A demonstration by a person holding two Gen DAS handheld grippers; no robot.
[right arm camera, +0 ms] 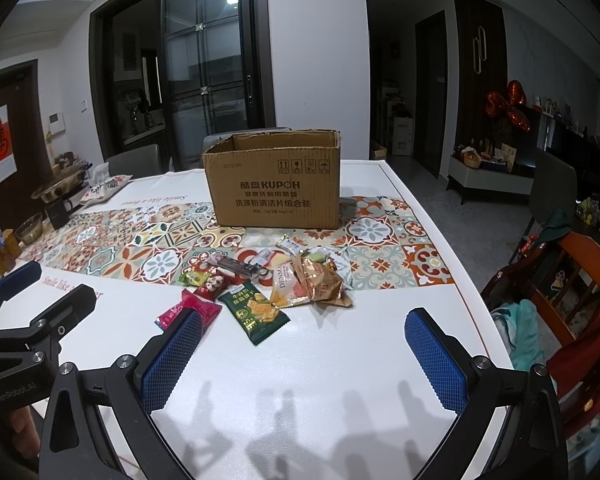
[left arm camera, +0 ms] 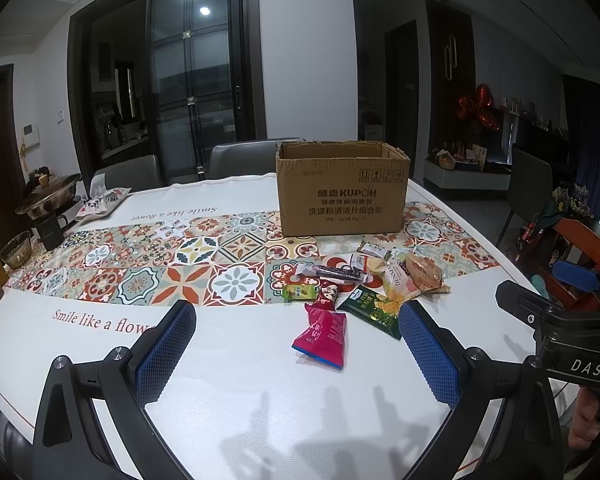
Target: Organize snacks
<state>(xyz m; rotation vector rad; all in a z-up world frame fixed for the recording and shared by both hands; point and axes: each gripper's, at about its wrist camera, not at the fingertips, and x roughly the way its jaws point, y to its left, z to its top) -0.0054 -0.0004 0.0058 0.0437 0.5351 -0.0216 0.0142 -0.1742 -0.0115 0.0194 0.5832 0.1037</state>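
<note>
Barely starting: snack packets (right arm camera: 260,280) still lying mid-frame before the open cardboard box (right arm camera: 274,184); left gripper (left arm camera: 296,340) and right gripper (right arm camera: 304,344) hovering low in frame, jaws spread, gripping nothing.

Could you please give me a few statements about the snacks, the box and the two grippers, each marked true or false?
1. The cardboard box stands open at the top. True.
2. The left gripper is shut on a snack. False: its jaws are wide apart and hold nothing.
3. The pink packet lies on the white part of the table, nearer the grippers than the box. True.
4. The snacks are already inside the box. False: they lie loose on the table in front of it.
5. The right gripper is open. True.
</note>
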